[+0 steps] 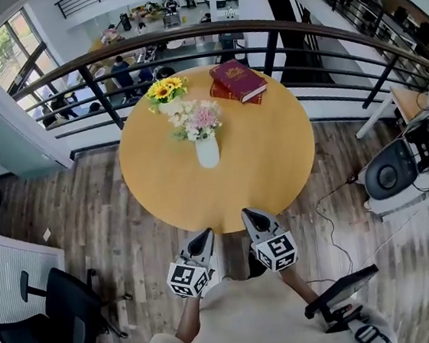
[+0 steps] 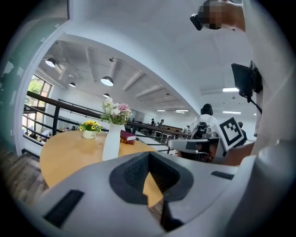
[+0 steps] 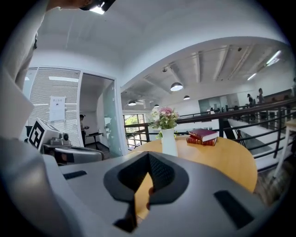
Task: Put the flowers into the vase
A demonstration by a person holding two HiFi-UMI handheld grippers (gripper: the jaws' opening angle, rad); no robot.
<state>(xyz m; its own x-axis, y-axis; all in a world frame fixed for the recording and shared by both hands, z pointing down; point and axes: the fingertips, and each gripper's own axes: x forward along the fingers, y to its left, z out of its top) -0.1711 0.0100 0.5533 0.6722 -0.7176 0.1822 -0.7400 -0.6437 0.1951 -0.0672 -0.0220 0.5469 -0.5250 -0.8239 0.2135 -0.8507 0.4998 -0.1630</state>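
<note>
Flowers point(image 1: 197, 120): a bunch of pink and white blooms. It already stands in the vase, with the stems down in its mouth.
Vase point(image 1: 208, 151): white, narrow and upright. No gripper touches it.
Table point(image 1: 275, 160): round and of light wood, directly under the vase. The surface around the vase is bare.
Sunflower pot point(image 1: 165, 92): small, with yellow blooms. It is near the vase, behind it and a little to the left, and apart from it.
Books point(image 1: 238, 81): two dark red ones in a stack, behind the vase and to its right.
Railing point(image 1: 291, 31): dark curved bars far behind the vase, beyond the books.
Left gripper point(image 1: 204, 236): on the near side of the vase and well apart from it, at the table's edge. Its jaws are clenched together with nothing between them.
Right gripper point(image 1: 250, 215): also on the near side of the vase and well apart from it, beside the left one. Its jaws are closed tight and hold nothing.
Office chair point(image 1: 61, 315): black, on the wooden floor, far from the vase at the near left.
</note>
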